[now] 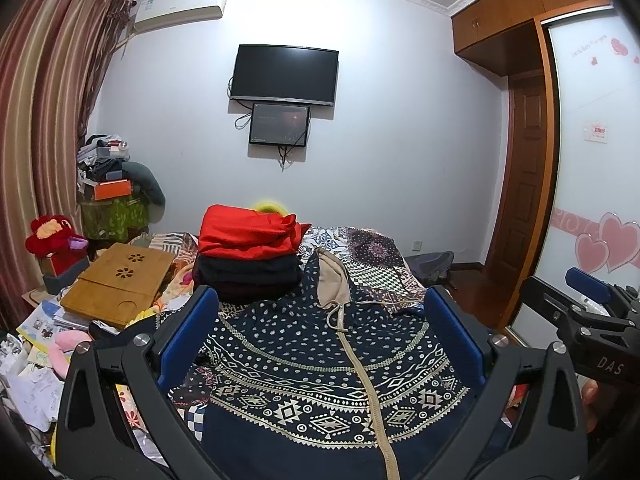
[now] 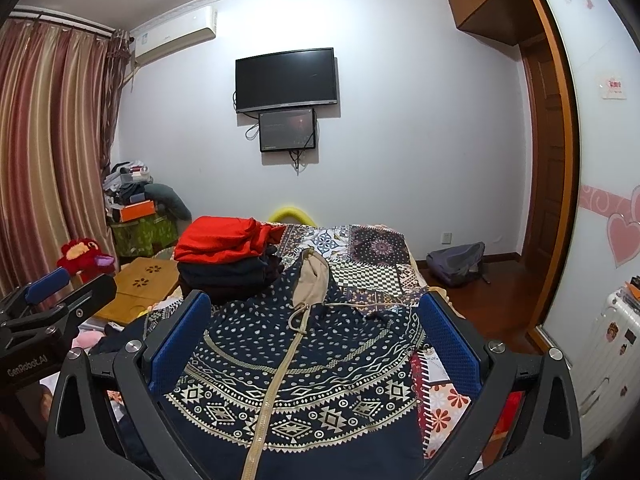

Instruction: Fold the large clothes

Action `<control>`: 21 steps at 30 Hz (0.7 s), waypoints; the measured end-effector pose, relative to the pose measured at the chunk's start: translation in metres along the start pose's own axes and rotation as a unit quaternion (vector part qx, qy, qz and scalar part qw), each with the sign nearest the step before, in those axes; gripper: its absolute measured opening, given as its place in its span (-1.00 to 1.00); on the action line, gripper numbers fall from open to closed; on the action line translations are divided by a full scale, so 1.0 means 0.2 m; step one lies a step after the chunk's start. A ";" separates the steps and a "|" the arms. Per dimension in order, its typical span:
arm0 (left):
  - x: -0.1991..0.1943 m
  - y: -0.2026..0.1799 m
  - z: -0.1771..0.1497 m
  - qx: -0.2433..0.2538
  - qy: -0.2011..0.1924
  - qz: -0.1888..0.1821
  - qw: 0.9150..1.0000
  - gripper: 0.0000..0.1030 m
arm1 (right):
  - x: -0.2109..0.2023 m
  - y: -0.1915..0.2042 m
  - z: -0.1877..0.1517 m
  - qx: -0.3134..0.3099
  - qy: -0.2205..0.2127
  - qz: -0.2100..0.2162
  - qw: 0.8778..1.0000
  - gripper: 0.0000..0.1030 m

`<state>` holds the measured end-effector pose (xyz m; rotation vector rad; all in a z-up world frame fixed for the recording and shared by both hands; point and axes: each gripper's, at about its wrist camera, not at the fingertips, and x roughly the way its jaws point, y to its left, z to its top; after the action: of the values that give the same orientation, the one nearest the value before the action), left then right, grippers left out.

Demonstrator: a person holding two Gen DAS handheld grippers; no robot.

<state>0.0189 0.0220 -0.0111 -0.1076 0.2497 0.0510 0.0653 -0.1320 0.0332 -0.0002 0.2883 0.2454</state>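
A navy hooded jacket (image 1: 320, 364) with white dots, tribal bands and a beige zipper lies spread on the bed, its beige-lined hood (image 1: 332, 276) pointing away; it also shows in the right wrist view (image 2: 296, 368). My left gripper (image 1: 322, 304) is open and empty, held above the jacket. My right gripper (image 2: 316, 308) is open and empty above it too, and shows at the right edge of the left wrist view (image 1: 592, 292). The left gripper shows at the left edge of the right wrist view (image 2: 52, 284).
A stack of folded clothes, red on top (image 1: 248, 252), sits on the bed behind the jacket. A bamboo lap tray (image 1: 120, 280), papers and toys crowd the left side. A patterned bedspread (image 2: 376, 256) covers the bed. A backpack (image 2: 456, 264) lies on the floor, a suitcase (image 2: 612, 344) at right.
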 end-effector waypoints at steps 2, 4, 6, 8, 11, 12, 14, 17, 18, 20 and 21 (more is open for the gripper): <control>0.02 0.01 0.00 -0.001 0.003 -0.001 1.000 1.00 | 0.02 0.01 0.01 -0.002 0.004 0.000 1.000 1.00; 0.04 0.02 0.01 -0.001 0.004 0.000 1.000 1.00 | 0.04 0.01 0.02 -0.004 0.007 -0.001 1.000 1.00; 0.06 0.03 0.02 -0.003 0.004 0.000 1.000 1.00 | 0.06 0.01 0.03 -0.005 0.009 -0.002 1.000 1.00; 0.10 0.04 0.04 -0.006 0.006 -0.001 1.000 1.00 | 0.10 0.02 0.04 -0.007 0.013 -0.003 1.000 1.00; 0.16 0.08 0.06 -0.010 0.009 0.000 1.000 1.00 | 0.15 0.02 0.06 -0.009 0.017 -0.006 1.000 1.00; 0.17 0.10 0.06 -0.011 0.009 0.001 1.000 1.00 | 0.18 0.03 0.07 -0.010 0.020 -0.007 1.000 1.00; 0.22 0.13 0.07 -0.012 0.011 0.007 1.000 1.00 | 0.23 0.03 0.08 -0.012 0.025 -0.008 1.000 1.00; 0.30 0.22 0.09 -0.017 0.014 0.026 0.999 1.00 | 0.34 0.05 0.08 -0.020 0.038 -0.011 0.999 1.00; 0.33 0.24 0.09 -0.019 0.015 0.030 0.999 1.00 | 0.38 0.06 0.08 -0.023 0.042 -0.011 0.999 1.00; 0.40 0.35 0.10 -0.023 0.023 0.035 0.999 1.00 | 0.45 0.07 0.08 -0.030 0.051 -0.013 0.998 1.00; 0.43 0.40 0.10 -0.027 0.028 0.039 0.998 1.00 | 0.48 0.06 0.09 -0.032 0.056 -0.013 0.998 1.00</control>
<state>0.1015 0.1060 -0.0212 -0.1540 0.3083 0.1333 0.1571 -0.0959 0.0230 -0.0806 0.3911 0.2290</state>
